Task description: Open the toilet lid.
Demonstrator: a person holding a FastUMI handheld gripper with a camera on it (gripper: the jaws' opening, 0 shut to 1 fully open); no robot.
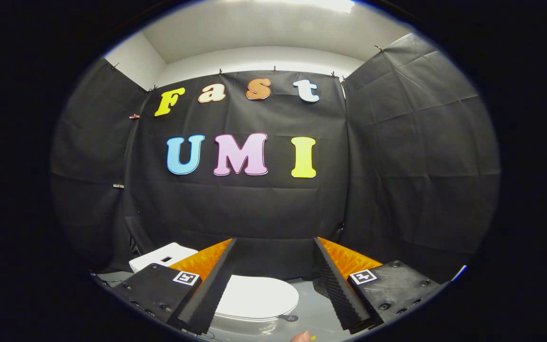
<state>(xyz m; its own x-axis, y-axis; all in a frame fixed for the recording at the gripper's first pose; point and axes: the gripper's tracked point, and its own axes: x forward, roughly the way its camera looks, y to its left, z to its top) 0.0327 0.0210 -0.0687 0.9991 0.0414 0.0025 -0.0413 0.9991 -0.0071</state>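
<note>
The hand-held gripper (273,285) hangs above the scene with its fingers spread wide and nothing between them, well apart from the toilet lid (257,297), which lies flat and closed on the bowl just below and between the fingers, nearer the left one. The tank (162,256) sits behind the left finger, close to the booth's back cloth wall (254,209). The main risk, as I judge it, is the approach: the lid's rounded front edge gives little to catch, so a finger coming down flat on top would only press it shut or skid across the smooth surface. Hooking under the front lip needs a low, shallow entry, and a steep one could jam a fingertip against the bowl rim. Once lifted, the lid should swing back toward the tank; pushed too hard it could slam there or carry the hand-held gripper into the cloth. Open room lies on the pale floor (321,308) to the right of the bowl and in front of it, where a small dark round item (288,317) rests beside the lid's edge.
</note>
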